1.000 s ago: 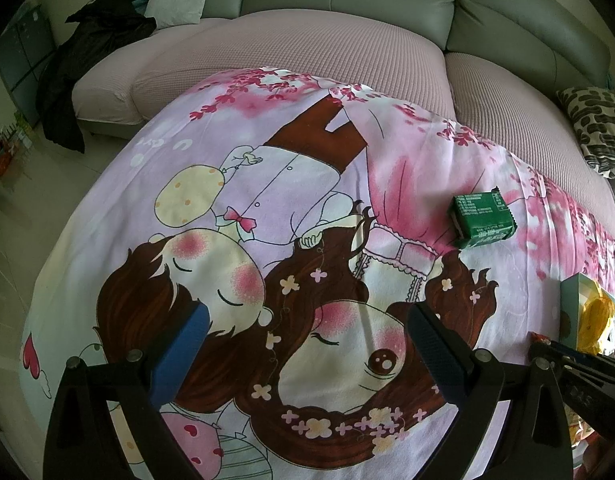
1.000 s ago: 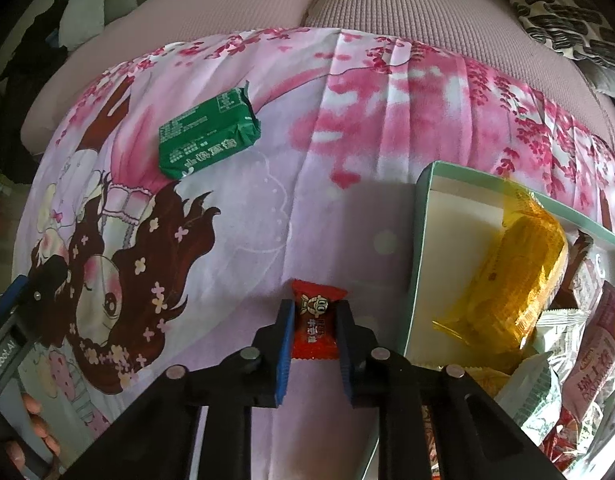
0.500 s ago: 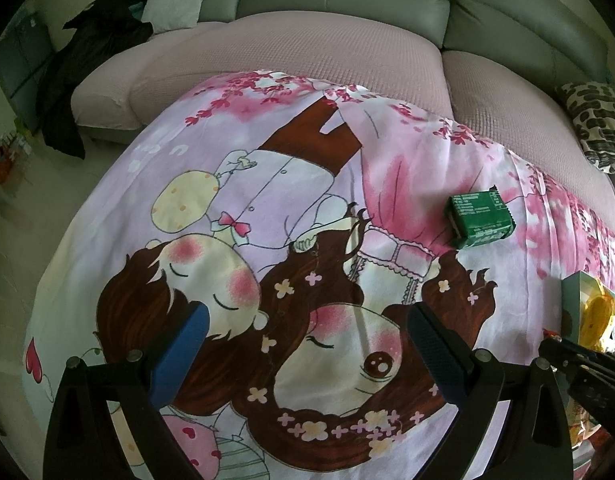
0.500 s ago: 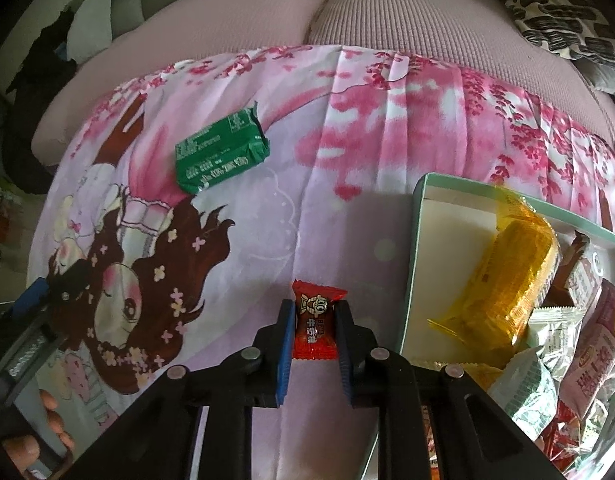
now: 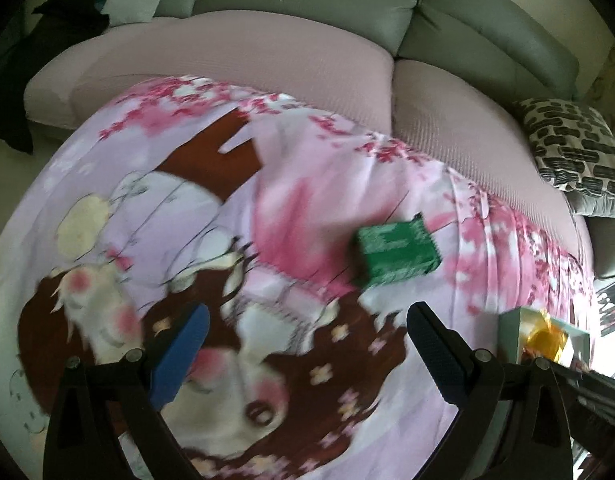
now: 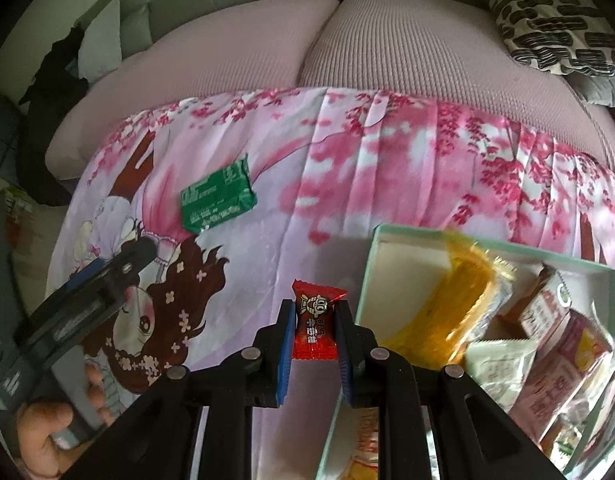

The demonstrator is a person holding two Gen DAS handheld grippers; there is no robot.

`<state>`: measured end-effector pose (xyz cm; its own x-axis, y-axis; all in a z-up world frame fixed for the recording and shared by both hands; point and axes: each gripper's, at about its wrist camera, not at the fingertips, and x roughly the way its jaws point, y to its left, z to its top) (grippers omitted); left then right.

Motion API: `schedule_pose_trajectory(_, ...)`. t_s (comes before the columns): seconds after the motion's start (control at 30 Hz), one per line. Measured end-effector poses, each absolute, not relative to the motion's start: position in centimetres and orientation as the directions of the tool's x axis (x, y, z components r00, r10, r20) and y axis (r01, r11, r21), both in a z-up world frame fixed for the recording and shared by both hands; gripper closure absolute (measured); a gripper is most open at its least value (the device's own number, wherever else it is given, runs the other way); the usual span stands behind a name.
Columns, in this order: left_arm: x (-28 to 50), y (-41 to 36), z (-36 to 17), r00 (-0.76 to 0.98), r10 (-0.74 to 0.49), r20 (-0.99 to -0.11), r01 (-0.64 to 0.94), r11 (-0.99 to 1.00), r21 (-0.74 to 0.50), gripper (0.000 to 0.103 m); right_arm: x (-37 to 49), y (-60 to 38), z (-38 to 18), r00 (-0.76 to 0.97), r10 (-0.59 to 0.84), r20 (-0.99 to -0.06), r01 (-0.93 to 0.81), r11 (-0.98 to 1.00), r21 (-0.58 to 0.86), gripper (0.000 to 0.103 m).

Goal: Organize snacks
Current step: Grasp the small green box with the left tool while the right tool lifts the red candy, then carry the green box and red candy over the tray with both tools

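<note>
The step in hand looks like carrying one sweet to the box. The right gripper (image 6: 315, 322) is pinched tight on a small red foil-wrapped candy (image 6: 316, 318), held upright between the blue pads, its crimped top poking out above them. It hangs above the cloth just to the left of the pale green cardboard snack box (image 6: 365, 276), close to that box's near-left corner.

The next move, I'd judge, is a short swing rightward over the box wall, then a release once the candy is above a free patch of the floor. The far-left corner of the box shows bare cardboard; the rest is crowded, so that corner seems the likeliest spot.

The candy is glossy red with a round printed emblem and white lettering, flat and light. Its wrapper could slip or crumple, though the grip sits across its middle.

Inside the box lie a long yellow cellophane packet (image 6: 455, 300), a white crinkled pouch (image 6: 497, 364) and some pink-and-white cartons (image 6: 555, 320).

Well to the left of the box, on the pink cartoon-print bedsheet (image 6: 387, 160), lies a green foil snack packet (image 5: 397, 250), not yet collected. The left gripper (image 5: 307, 354) is spread wide and empty, aimed roughly towards it, with a person's hand (image 6: 47, 432) on its handle.
</note>
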<state>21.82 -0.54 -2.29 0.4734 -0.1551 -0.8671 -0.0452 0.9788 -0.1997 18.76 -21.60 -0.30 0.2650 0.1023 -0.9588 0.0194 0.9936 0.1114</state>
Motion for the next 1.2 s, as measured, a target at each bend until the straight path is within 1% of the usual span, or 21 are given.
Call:
schedule_pose_trajectory(0.13,23.6,-2.4,-2.3,0.490,-0.181,-0.853,-0.023,0.975,-0.220,0.004,19.1,-22.7,0.4,0.282,0.117,-0.952,0.024,0.991,0.129,0.082)
schedule_pose_trajectory(0.27,25.9,-4.9,-3.3,0.441,-0.205,-0.873,0.040,0.977,-0.210,0.004,19.2,-24.1,0.9,0.297,0.122,-0.947,0.023,0.991,0.135,0.082)
schedule_pose_trajectory(0.53,28.5,-6.6,-5.4,0.408,-0.178,-0.895,0.016,0.982,-0.188,0.004,19.3,-26.6,1.1,0.312,0.133,-0.941,0.043,0.987,0.154,0.082)
schedule_pose_trajectory(0.77,29.2,-7.2,-6.5,0.396,-0.157,-0.905,-0.010,0.984,-0.175,0.005,19.1,-28.3,1.1,0.322,0.136,-0.937,0.060,0.985,0.164,0.082)
schedule_pose_trajectory(0.8,29.2,-7.2,-6.5,0.397,-0.147,-0.906,-0.014,0.986,-0.166,0.008,19.0,-28.5,1.1,0.323,0.137,-0.936,0.061,0.984,0.165,0.082)
schedule_pose_trajectory(0.83,29.1,-7.3,-6.5,0.402,-0.133,-0.906,-0.020,0.988,-0.154,0.017,18.9,-28.7,1.2,0.324,0.138,-0.936,0.063,0.984,0.167,0.082)
schedule_pose_trajectory(0.93,29.0,-7.2,-6.3,0.410,-0.137,-0.902,-0.025,0.987,-0.161,0.029,18.4,-29.2,1.5,0.329,0.141,-0.934,0.072,0.982,0.173,0.082)
schedule_pose_trajectory(1.0,28.6,-7.2,-6.3,0.410,-0.140,-0.901,-0.031,0.985,-0.167,0.031,18.0,-29.4,1.7,0.333,0.144,-0.932,0.076,0.981,0.178,0.082)
schedule_pose_trajectory(1.2,26.1,-6.0,-5.8,0.397,-0.170,-0.902,-0.084,0.972,-0.220,0.032,16.1,-30.4,3.0,0.356,0.153,-0.922,0.097,0.975,0.199,0.082)
